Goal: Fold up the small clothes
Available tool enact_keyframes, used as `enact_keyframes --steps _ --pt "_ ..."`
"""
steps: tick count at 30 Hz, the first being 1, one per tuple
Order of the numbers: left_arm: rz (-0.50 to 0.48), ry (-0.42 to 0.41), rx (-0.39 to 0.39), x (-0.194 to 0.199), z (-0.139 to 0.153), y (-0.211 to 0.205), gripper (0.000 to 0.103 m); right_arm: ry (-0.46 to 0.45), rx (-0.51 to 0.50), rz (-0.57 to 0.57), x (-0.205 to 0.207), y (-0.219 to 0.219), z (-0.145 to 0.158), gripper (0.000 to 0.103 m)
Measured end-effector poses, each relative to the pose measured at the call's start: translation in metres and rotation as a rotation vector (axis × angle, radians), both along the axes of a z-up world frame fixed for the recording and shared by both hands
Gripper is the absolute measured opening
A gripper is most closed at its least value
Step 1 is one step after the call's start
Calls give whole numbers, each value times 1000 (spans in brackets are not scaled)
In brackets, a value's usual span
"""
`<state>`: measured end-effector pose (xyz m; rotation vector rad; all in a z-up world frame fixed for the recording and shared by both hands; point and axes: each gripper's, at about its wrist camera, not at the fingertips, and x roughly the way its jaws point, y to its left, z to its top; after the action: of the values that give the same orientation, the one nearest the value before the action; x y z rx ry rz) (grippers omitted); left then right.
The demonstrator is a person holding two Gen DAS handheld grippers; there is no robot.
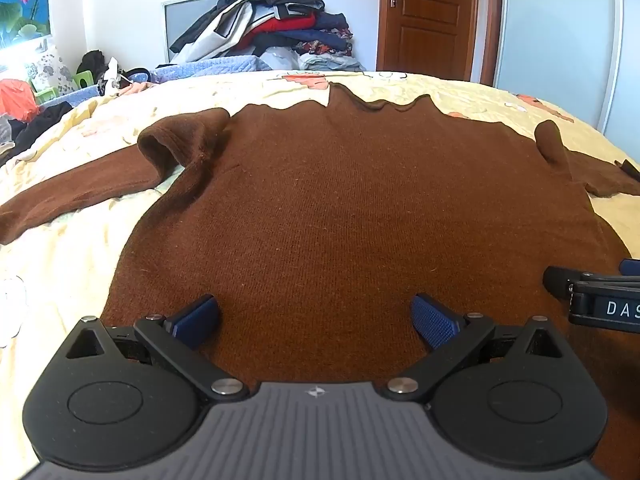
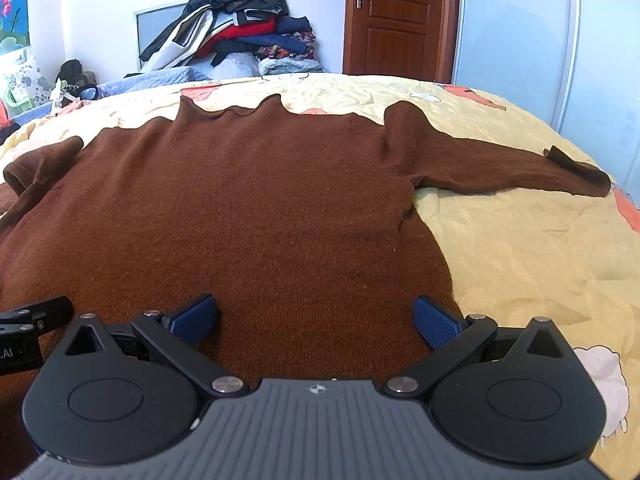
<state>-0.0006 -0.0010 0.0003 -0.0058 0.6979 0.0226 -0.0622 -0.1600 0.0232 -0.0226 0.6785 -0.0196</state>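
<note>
Two blue pads [image 1: 196, 320] of the left gripper [image 1: 316, 318] are sitting closest to the left wrist camera, spread wide apart and pinching nothing. Right past them, toward 12 o'clock, the brown sweater [image 1: 340, 200] is lying flat on the yellow bed cover [image 1: 60, 264], with its bottom part sitting under and between the pads. Its neck is pointing at 12 o'clock, one sleeve [image 1: 72, 196] is reaching out to 9 o'clock, and the other is getting cut off at 3 o'clock. In the right wrist view, the right gripper [image 2: 316, 318] is also standing wide open and holding nothing, over the sweater's bottom right side. From there the far sleeve [image 2: 520, 168] is stretching to 2 o'clock. Each gripper is poking into the other's view at the side. White letters "DAS" are showing on the right gripper at 3 o'clock in the left view, and "AI" at 9 o'clock in the other; the rest is getting cut off. A pile of clothes [image 1: 272, 20] is sitting at 12 o'clock beside a brown door [image 1: 432, 12].
</note>
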Motion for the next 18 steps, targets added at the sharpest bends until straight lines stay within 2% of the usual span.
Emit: enact_keyframes --steps 18 --pt "3 -5 -9 -2 1 0 103 -6 2 -1 -1 1 -2 103"
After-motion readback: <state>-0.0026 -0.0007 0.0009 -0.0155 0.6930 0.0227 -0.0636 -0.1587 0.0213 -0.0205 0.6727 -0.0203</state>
